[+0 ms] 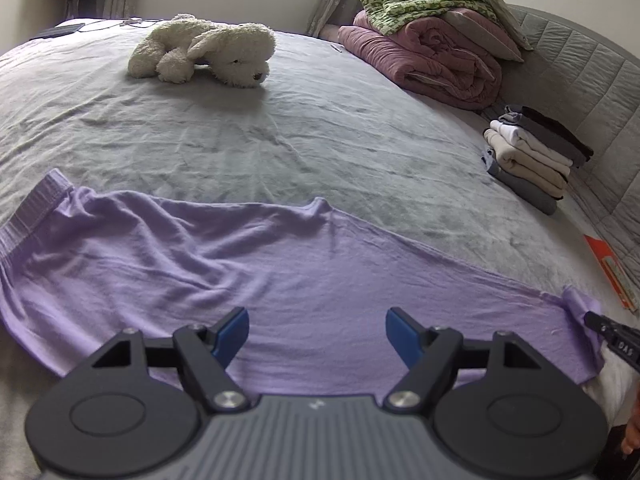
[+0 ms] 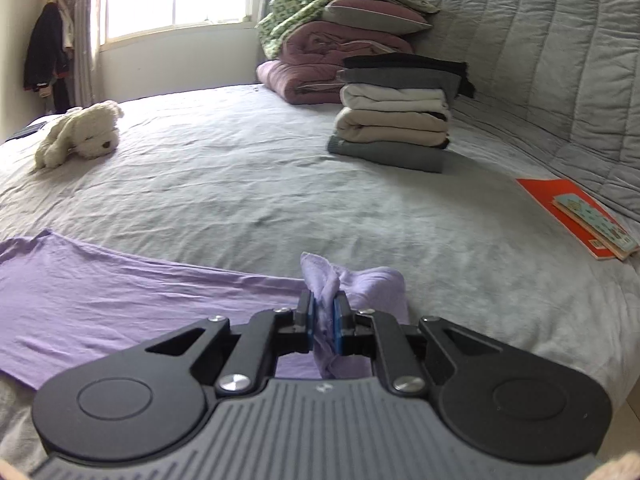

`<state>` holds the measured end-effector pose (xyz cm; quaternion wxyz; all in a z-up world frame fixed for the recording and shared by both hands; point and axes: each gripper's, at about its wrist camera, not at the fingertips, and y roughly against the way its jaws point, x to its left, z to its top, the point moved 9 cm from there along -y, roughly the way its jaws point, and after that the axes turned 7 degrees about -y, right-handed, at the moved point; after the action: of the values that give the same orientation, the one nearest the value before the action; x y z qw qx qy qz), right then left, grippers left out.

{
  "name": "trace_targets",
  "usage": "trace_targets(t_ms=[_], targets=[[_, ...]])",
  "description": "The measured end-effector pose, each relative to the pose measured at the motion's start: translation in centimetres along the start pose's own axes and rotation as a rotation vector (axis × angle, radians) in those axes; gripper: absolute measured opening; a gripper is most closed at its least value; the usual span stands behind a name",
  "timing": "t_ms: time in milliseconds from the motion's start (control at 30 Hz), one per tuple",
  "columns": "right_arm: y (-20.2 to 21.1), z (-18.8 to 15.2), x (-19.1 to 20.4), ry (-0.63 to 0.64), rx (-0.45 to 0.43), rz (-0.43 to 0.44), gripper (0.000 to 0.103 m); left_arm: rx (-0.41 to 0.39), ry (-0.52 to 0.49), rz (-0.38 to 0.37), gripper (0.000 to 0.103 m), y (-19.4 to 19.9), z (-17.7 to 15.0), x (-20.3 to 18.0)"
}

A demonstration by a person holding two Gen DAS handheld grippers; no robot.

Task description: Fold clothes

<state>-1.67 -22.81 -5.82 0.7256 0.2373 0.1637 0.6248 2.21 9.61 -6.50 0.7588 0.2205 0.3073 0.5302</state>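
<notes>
From my remote seat I saw the lilac trousers [image 1: 248, 264] lying flat across the near part of the grey bed sheet [image 1: 280, 128], with the ribbed waistband [image 1: 36, 204] at the far left and the leg reaching to the right; I think they were spread like this so that a fold along the length would be easy. Further back on the left a white plush dog [image 1: 208, 52] lay on the sheet, well apart from the work. The left gripper [image 1: 316, 336] hung over the middle of the trousers with its blue fingers [image 1: 230, 338] standing wide apart, and nothing was between them; whether they touched the cloth below I could not tell. To the right, the right gripper [image 2: 324, 320] had its blue pads [image 2: 310, 328] pressed narrowly on the bunched hem of the leg [image 2: 320, 280], so the cloth stood up in a small tuft between them and hung down behind. I judged that this end was pinched so that it could be carried over toward the waistband, while the left one waited free to pin or take the middle. Behind it, near the quilted headboard [image 2: 540, 60], a stack of folded clothes [image 2: 396, 120] stood ready, probably where the trousers belong when finished. At the far right an orange book [image 2: 560, 208] lay on the sheet, away from everything.
</notes>
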Motion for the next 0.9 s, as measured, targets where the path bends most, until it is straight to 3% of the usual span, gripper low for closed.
trace_targets(t_ms=[200, 500, 667, 900], targets=[[-0.1, -1.6, 6.1, 0.110, 0.045, 0.099, 0.011, 0.037, 0.062, -0.257, 0.072, -1.1, -1.2, -4.3], [1.1, -3.1, 9.2, 0.197, 0.020, 0.140, 0.005, 0.146, 0.244, -0.583, 0.067, -4.0, -2.5, -11.5], [1.0, -3.3, 8.9, 0.238, 0.003, 0.125, 0.008, 0.175, 0.310, -0.608, 0.066, -5.7, -2.5, -13.3], [0.7, -4.7, 8.8, 0.272, -0.013, 0.124, 0.032, 0.181, 0.384, -0.608, 0.060, -7.2, -2.5, -13.3]])
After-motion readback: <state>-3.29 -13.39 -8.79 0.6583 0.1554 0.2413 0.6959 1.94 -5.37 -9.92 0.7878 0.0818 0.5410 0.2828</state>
